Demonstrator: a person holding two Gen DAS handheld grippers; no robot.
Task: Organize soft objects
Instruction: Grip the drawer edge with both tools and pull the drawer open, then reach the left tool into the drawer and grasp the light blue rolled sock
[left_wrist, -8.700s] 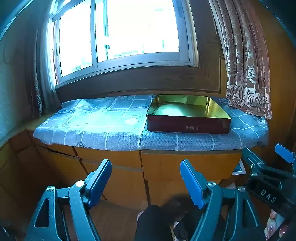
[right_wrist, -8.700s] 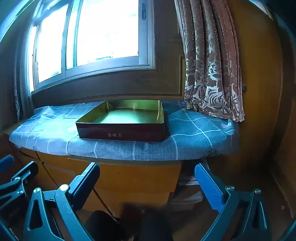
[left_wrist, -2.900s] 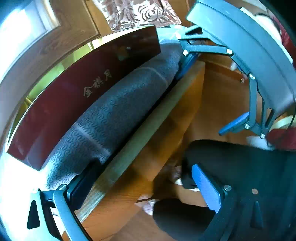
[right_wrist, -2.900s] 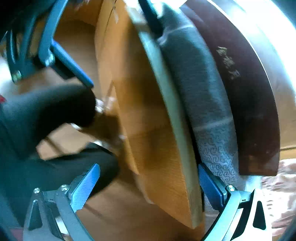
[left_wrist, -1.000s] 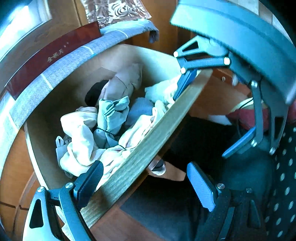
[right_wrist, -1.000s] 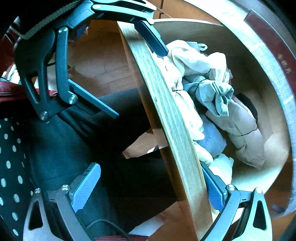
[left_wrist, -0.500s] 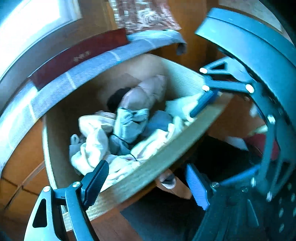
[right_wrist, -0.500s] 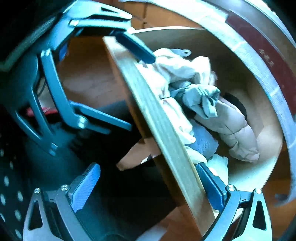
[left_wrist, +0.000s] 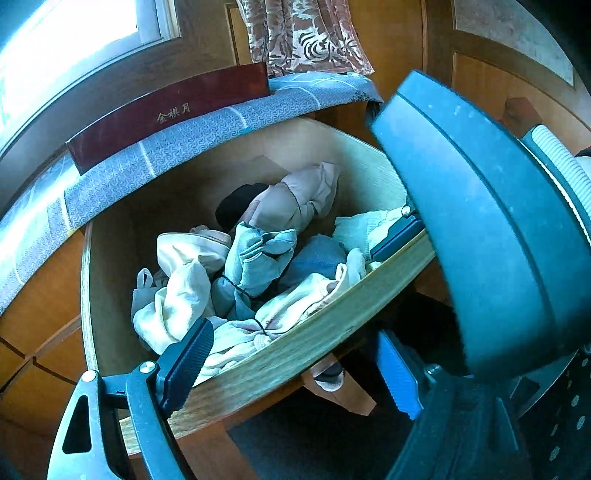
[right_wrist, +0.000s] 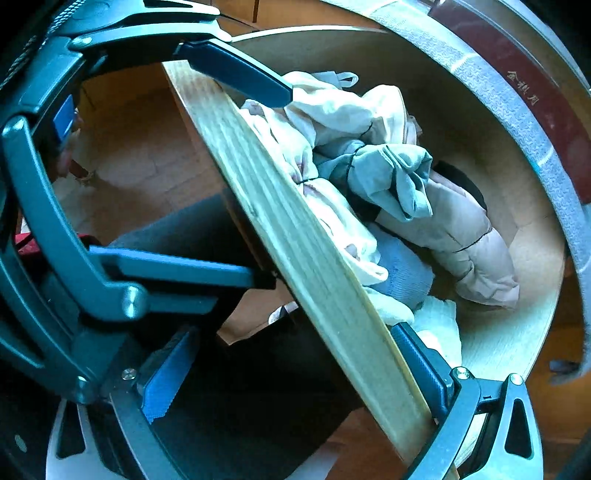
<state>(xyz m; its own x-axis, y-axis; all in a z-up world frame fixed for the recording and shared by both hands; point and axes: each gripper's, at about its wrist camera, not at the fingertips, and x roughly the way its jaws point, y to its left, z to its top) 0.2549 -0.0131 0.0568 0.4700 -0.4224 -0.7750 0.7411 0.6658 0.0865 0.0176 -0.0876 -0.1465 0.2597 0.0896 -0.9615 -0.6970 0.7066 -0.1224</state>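
The open drawer (left_wrist: 295, 354) is the landmark here. At its left end, the left gripper (left_wrist: 291, 365) straddles the front board: one of its fingers (left_wrist: 184, 362) sits inside against the pale cloth, the other outside the board. Its fingers have just been opening a little and stand wide apart, with only the board between them and no cloth pinched.

Inside the drawer lies the heap of soft things: cream garments (left_wrist: 177, 295) towards the left front, a grey-blue knotted bundle (left_wrist: 258, 254) in the middle, a pink rolled bundle (left_wrist: 295, 199) behind it towards the back wall, and a blue piece (left_wrist: 317, 258) to the right. Above the drawer's back, a dark red box (left_wrist: 166, 114) sits on the grey-blue cushion (left_wrist: 155, 155).

At the drawer's right end the right gripper (right_wrist: 295, 365) likewise straddles the front board, fingers apart and clamped on nothing.

Likely risks: a finger inside the drawer may snag a loose fold as it lifts and drag several garments out together, since the pieces lie tangled. Closing low could also catch the board instead of cloth.
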